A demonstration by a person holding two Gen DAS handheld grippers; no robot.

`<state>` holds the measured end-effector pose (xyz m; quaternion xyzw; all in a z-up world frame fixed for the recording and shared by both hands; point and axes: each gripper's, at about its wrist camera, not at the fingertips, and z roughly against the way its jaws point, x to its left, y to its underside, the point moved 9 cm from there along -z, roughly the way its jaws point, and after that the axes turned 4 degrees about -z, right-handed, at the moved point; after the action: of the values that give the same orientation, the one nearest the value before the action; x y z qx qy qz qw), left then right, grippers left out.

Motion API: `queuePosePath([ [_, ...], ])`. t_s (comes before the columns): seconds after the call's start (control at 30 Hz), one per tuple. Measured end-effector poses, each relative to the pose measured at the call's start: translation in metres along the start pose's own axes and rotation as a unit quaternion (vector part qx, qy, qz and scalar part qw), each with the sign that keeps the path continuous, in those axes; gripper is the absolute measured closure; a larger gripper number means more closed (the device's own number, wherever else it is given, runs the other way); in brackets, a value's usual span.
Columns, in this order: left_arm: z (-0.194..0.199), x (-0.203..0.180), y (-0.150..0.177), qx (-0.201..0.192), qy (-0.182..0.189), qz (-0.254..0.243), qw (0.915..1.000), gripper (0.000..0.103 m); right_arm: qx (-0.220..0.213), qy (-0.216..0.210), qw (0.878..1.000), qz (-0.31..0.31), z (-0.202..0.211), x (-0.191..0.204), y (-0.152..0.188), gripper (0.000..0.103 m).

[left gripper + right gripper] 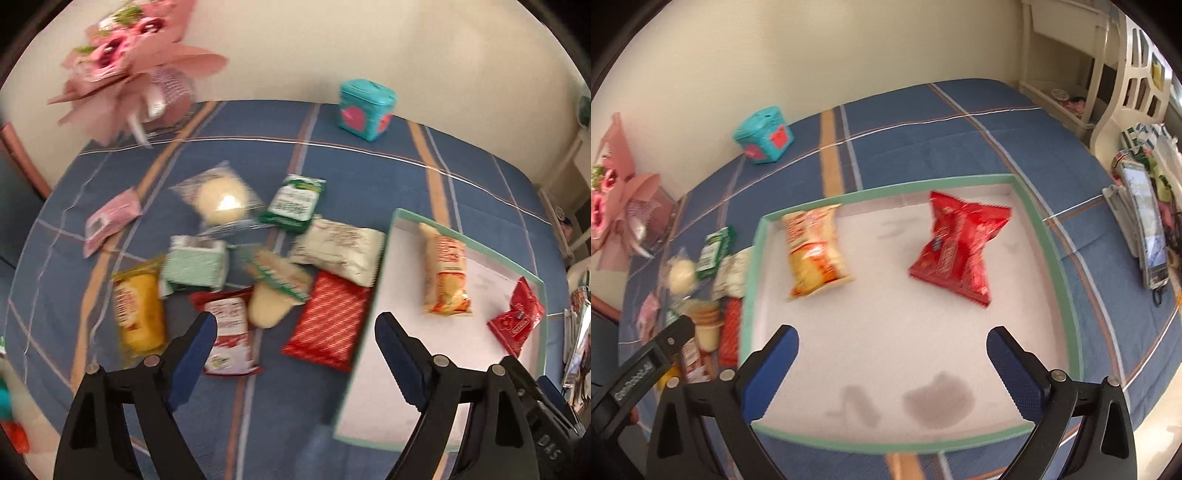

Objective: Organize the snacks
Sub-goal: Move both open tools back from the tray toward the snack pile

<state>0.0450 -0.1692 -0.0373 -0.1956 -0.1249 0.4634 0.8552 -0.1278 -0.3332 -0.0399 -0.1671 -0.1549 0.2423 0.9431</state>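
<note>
A shallow white tray with a green rim [1049,236] [384,236] lies on a blue plaid bedcover. Inside it rest an orange-and-cream snack bag [816,251] [445,275] and a red snack bag [960,245] [515,317]. To the tray's left is a heap of several snacks: a red striped packet [327,319], a white packet [340,251], a green packet [295,203], a yellow packet [138,314] and a round bun in clear wrap [221,199]. My left gripper [295,332] is open above the heap, empty. My right gripper [892,345] is open over the tray, empty.
A teal box with pink hearts [365,109] [764,134] stands at the bed's far edge by the wall. A pink paper bouquet [129,62] sits at the far left. White furniture and a phone on a stand [1145,221] crowd the right side.
</note>
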Motion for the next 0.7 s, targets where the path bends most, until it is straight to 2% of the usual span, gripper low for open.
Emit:
queuePosePath([
  [0.13,0.01,0.019,0.009,0.001,-0.005,0.014,0.9999,0.015,0.004,-0.023,1.0,-0.003,0.008,0.013,0.011,0.0],
  [0.37,0.023,0.049,0.022,0.0,-0.031,0.035,0.9989,0.015,-0.006,-0.012,1.0,0.017,0.02,0.023,0.024,0.001],
  [0.47,0.025,0.059,0.027,0.001,-0.032,0.045,0.9985,0.015,-0.021,0.003,1.0,0.014,0.025,0.022,0.024,0.001],
  [0.53,0.027,0.065,0.029,0.001,-0.031,0.053,0.9981,0.015,-0.031,-0.002,0.999,0.008,0.03,0.022,0.024,0.001],
  [0.7,0.034,0.08,0.034,-0.003,-0.036,0.073,0.9967,0.015,-0.034,0.005,0.999,0.005,0.034,0.02,0.029,0.001],
])
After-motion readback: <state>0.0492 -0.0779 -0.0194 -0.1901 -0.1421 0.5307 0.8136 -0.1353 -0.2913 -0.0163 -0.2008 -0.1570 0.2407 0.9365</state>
